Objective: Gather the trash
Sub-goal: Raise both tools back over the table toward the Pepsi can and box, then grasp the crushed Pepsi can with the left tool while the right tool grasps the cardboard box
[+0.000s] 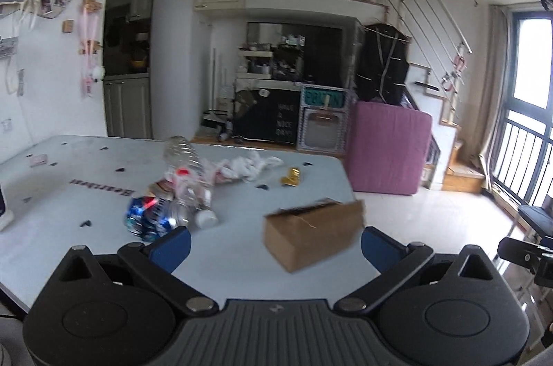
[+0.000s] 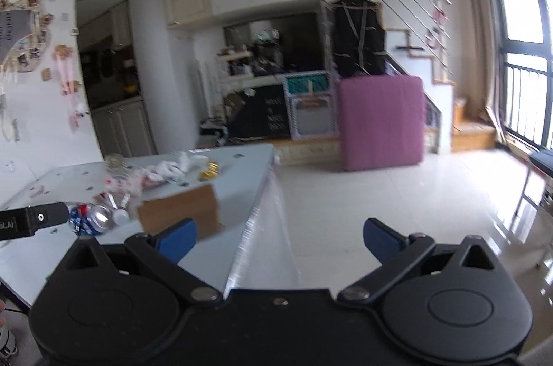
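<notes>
Trash lies on a pale blue table: a brown cardboard box, a crushed blue can, a clear plastic bottle, crumpled white wrappers and a gold wrapper. My left gripper is open just short of the box, blue pads spread wide with nothing between them. My right gripper is open above the table's right edge, its left pad close to the box. The can and wrappers also show in the right wrist view.
The left gripper's body juts in at the left of the right wrist view. A pink mattress leans by the stairs beyond the table. Glossy tiled floor spreads to the right toward a window with railing.
</notes>
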`<state>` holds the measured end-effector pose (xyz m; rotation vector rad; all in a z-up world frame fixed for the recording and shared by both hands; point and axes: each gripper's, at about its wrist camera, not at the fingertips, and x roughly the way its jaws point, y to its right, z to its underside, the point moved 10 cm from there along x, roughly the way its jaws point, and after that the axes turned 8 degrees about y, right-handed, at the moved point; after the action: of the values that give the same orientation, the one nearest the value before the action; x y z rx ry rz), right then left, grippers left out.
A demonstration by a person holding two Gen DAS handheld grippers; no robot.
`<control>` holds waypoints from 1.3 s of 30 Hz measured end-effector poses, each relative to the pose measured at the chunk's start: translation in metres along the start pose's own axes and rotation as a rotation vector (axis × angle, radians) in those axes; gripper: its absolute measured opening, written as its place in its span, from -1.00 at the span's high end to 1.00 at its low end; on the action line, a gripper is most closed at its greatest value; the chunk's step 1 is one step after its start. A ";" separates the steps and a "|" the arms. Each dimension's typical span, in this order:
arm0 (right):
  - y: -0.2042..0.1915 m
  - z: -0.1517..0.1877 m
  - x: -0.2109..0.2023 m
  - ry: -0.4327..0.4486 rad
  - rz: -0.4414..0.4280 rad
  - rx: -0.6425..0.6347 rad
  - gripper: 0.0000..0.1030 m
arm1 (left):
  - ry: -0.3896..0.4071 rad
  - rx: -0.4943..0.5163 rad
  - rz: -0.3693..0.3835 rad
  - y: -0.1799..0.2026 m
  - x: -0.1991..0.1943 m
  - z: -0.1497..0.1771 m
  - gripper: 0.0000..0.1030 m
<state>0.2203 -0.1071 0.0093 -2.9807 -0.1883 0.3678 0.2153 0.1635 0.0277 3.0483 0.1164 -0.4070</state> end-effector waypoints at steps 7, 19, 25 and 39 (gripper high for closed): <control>-0.064 0.002 0.032 0.002 -0.050 -0.037 -1.00 | 0.012 -0.011 -0.029 -0.054 0.021 -0.009 -1.00; -0.119 0.028 0.099 -0.065 -0.031 -0.019 -1.00 | -0.012 0.035 0.019 -0.116 0.142 0.011 -0.99; -0.143 0.044 0.144 -0.120 -0.044 0.066 -0.88 | -0.065 0.073 0.000 -0.122 0.197 0.034 -0.71; -0.154 0.087 0.201 -0.164 0.162 0.116 -0.79 | -0.113 0.065 -0.077 -0.146 0.236 0.061 0.47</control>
<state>0.3750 0.0828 -0.0984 -2.8581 0.0577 0.6203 0.4149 0.3195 -0.1013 3.0825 0.2194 -0.5987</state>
